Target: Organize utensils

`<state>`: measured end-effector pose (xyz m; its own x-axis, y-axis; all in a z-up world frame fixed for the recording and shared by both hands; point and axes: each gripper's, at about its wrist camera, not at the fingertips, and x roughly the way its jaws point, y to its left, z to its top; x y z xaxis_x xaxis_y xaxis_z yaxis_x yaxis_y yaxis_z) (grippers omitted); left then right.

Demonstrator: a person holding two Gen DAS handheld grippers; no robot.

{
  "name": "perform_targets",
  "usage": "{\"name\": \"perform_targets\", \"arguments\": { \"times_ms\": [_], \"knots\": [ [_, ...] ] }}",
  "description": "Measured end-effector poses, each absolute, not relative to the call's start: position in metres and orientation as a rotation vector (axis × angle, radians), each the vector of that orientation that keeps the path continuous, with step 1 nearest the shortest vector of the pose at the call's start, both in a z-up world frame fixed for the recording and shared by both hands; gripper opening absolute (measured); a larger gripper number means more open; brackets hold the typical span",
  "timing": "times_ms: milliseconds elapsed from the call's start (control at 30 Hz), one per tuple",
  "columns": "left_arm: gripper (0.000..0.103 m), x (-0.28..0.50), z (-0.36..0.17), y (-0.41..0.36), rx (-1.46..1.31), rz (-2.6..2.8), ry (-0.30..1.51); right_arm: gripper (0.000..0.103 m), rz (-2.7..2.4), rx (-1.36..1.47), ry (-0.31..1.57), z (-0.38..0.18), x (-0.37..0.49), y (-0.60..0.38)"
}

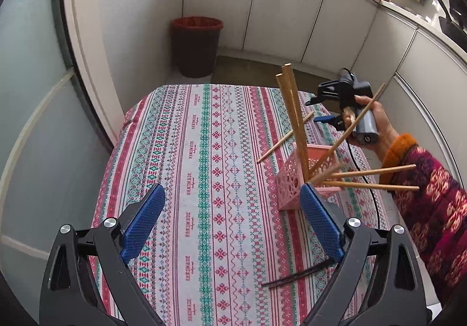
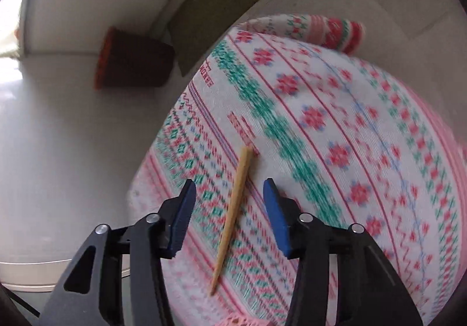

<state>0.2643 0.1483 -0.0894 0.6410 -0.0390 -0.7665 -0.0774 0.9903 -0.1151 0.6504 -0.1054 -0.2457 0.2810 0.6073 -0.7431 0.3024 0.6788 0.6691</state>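
A loose chopstick (image 2: 235,213) lies flat on the patterned worktop (image 1: 204,180), framed between the spread, empty fingers of the right tongs (image 2: 229,204), which hang above it. The left tongs (image 1: 230,226) hover released, just left of the pink basket (image 1: 294,183) that holds more chopsticks (image 1: 294,109). The stick looks light, stiff, thin and smooth, likely to roll or slip; a pinch near its thicker end should hold best.
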Motion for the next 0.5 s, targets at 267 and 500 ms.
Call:
{"name": "perform_targets", "arguments": {
  "times_ms": [267, 500],
  "knots": [
    [0.090, 0.287, -0.105, 0.158, -0.150, 0.047, 0.927, 0.009, 0.140, 0.632, 1.367, -0.238, 0.689, -0.076],
    [0.090, 0.279, -0.103, 0.153, -0.137, 0.042, 0.923, 0.008, 0.273, 0.836, 1.167, -0.235, 0.666, -0.114]
  ]
}}
